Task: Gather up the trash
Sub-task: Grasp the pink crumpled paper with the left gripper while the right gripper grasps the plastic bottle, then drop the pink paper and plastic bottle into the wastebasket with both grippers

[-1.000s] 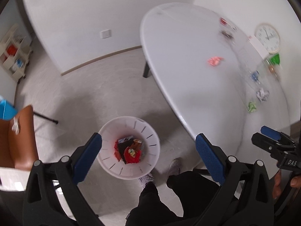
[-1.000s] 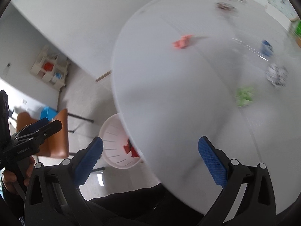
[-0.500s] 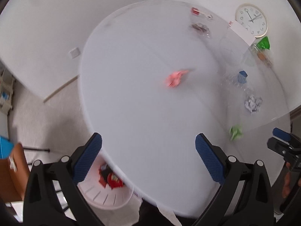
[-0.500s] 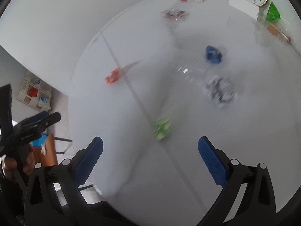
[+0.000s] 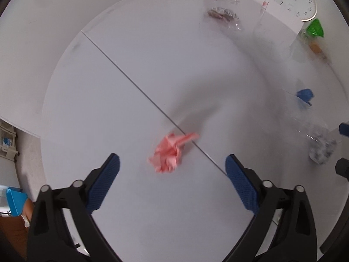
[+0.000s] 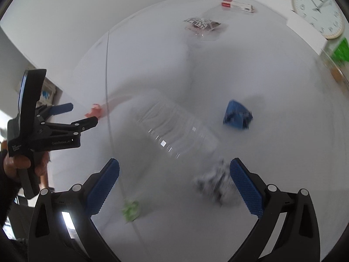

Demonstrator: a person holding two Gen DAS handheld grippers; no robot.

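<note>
Two spread grippers are held over trash scattered on the round white tabletop (image 5: 122,91).

The left gripper (image 5: 172,163) is seen released, its jaws just narrowed slightly, with the crumpled pink paper wad (image 5: 169,154) lying between them near the tabletop's centre seam. The right gripper (image 6: 174,168) is held wide, empty, above the crumpled grey-white paper ball (image 6: 214,181); a crushed clear plastic bottle (image 6: 174,126) lies beyond.

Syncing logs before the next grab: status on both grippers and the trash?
Left gripper open, jaws just closing a little, nothing gripped, above pink paper wad. Right gripper open, empty, near grey crumpled wad. Nothing blocks either.
</note>
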